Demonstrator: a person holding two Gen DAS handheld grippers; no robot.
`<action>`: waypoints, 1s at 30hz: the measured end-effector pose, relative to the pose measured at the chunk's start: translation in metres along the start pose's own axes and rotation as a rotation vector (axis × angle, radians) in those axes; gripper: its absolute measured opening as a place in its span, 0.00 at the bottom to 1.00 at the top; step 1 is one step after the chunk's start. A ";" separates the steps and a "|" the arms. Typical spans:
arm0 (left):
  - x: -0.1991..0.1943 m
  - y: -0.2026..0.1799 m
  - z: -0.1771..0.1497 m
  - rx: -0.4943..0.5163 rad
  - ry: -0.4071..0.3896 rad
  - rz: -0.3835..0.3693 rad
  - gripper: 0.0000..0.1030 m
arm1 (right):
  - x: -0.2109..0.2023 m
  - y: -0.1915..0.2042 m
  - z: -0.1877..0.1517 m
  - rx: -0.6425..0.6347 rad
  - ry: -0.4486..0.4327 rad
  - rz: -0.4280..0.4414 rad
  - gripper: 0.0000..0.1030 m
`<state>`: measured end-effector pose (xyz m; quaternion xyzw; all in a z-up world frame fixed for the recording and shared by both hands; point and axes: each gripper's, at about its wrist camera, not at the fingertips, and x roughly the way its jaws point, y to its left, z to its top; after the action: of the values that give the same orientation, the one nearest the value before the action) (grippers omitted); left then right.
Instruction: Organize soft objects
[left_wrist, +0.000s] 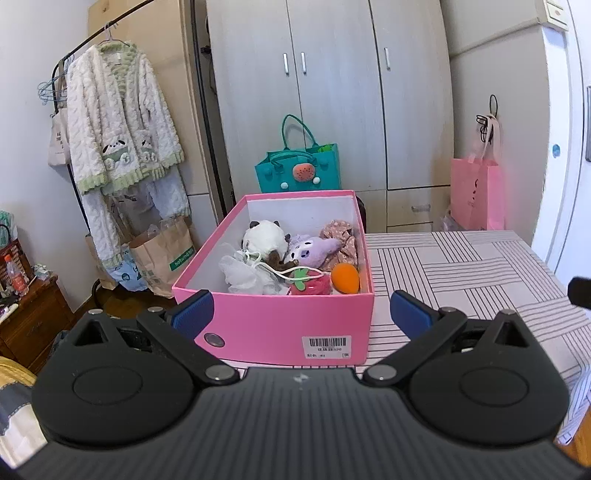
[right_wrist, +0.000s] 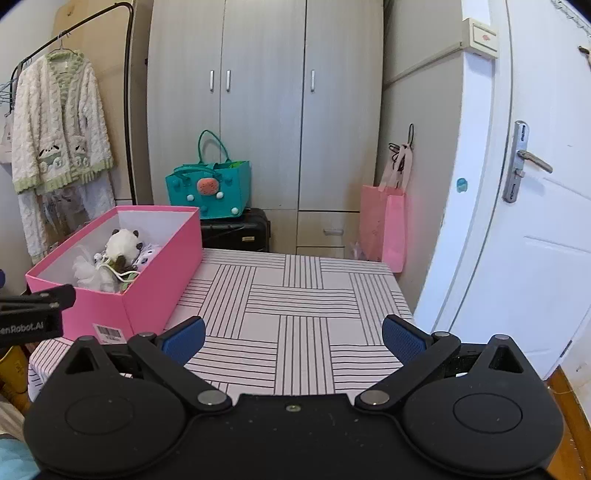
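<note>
soft toys (left_wrist: 291, 258) lay heaped inside the pink box (left_wrist: 280, 325) at the striped table's (right_wrist: 295, 295) left side; left gripper (left_wrist: 301, 314) and right gripper (right_wrist: 293, 339) both hovered with fingers spread, empty.

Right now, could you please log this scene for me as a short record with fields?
Container: pink box, open, on the striped table
Contents: panda plush, purple plush, strawberry plush, orange toy, white mesh puff, floral fabric
Left gripper: open, empty, facing the box
Right gripper: open, empty, over bare table
</note>
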<state>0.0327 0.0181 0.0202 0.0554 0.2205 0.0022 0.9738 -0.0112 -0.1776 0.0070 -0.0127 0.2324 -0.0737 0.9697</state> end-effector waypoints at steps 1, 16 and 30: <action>-0.001 -0.001 0.000 0.006 0.000 0.006 1.00 | 0.000 0.000 0.000 -0.001 -0.002 -0.003 1.00; -0.016 -0.003 0.002 0.023 0.008 0.001 1.00 | -0.013 0.005 -0.001 -0.013 -0.033 0.006 1.00; -0.017 -0.002 0.004 0.024 -0.007 0.017 1.00 | -0.010 0.000 -0.001 0.006 -0.030 -0.003 1.00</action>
<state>0.0187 0.0150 0.0313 0.0690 0.2164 0.0074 0.9738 -0.0208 -0.1759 0.0103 -0.0113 0.2176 -0.0757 0.9730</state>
